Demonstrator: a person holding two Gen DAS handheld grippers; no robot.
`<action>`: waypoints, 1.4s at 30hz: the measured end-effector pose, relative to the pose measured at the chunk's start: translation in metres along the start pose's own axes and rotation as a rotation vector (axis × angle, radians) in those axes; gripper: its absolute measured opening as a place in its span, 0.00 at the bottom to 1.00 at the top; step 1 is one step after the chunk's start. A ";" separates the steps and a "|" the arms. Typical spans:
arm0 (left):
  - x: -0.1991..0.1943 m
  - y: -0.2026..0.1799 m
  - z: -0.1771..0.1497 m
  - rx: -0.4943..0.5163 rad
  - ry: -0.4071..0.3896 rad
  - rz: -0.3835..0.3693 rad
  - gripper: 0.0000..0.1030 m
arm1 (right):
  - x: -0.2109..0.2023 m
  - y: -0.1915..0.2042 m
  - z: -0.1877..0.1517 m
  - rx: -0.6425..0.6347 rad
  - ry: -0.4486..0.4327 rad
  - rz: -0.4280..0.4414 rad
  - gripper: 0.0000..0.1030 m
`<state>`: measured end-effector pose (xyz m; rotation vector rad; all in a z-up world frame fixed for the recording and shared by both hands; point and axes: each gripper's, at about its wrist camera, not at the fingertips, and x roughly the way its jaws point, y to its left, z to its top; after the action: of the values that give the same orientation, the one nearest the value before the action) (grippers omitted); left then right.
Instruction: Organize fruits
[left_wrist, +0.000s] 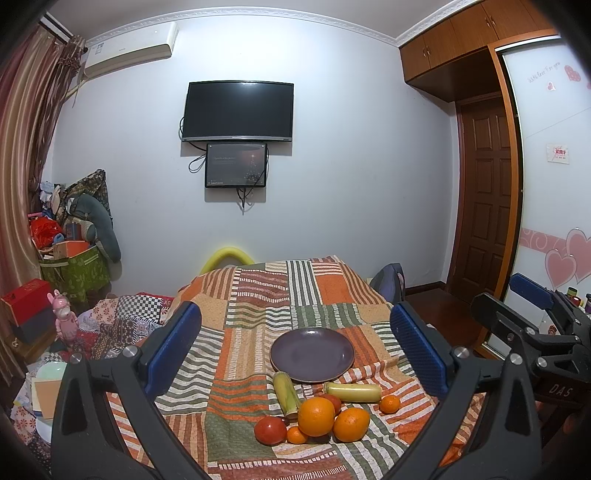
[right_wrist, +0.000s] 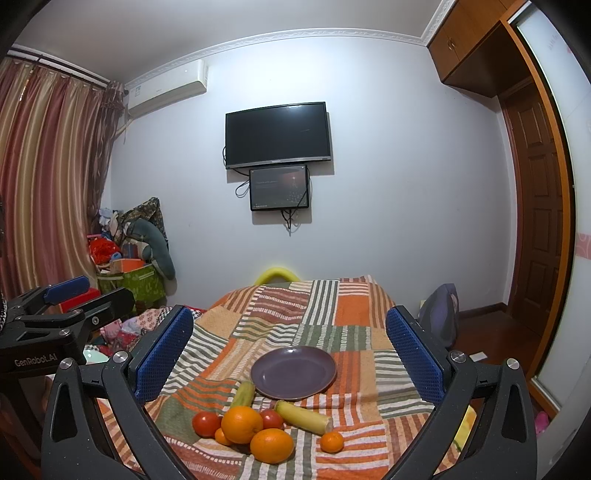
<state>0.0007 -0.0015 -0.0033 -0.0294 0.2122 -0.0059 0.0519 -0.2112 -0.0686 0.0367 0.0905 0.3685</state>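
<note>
Two hand-held tools are hovering over a patchwork blanket — striped in orange, green and white — that is covering the surface where the fruit is lying. At the left, the left tool is standing wide, its blue pads holding nothing and framing the whole spread. Between them a red tomato is sitting at the left end of the heap, a small tangerine touching it. Just behind, a piece of corn is pointing toward the purple plate, its far tip reaching the plate's near rim. Two big oranges are pressing side by side in the middle, a second tomato peeking from behind them. A second piece of corn is lying crosswise near the plate's front edge, and another small tangerine is sitting apart at the right. The plate itself is carrying nothing. At the right edge of the left view, the right tool is showing beside its partner — it too is gaping wide, gripping nothing, looking over the same heap from slightly farther right. On the far wall a dark television is hanging above a smaller screen.
</note>
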 end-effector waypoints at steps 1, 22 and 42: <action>0.000 0.000 -0.001 0.001 0.000 0.000 1.00 | 0.000 0.000 0.001 0.000 0.001 -0.001 1.00; 0.012 -0.001 -0.009 0.011 0.032 -0.013 1.00 | 0.011 -0.006 -0.008 -0.001 0.046 -0.009 1.00; 0.106 0.035 -0.077 0.004 0.419 -0.036 0.61 | 0.075 -0.017 -0.081 -0.061 0.444 0.088 0.76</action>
<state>0.0883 0.0299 -0.1016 -0.0274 0.6307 -0.0491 0.1199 -0.1979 -0.1566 -0.1023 0.5175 0.4624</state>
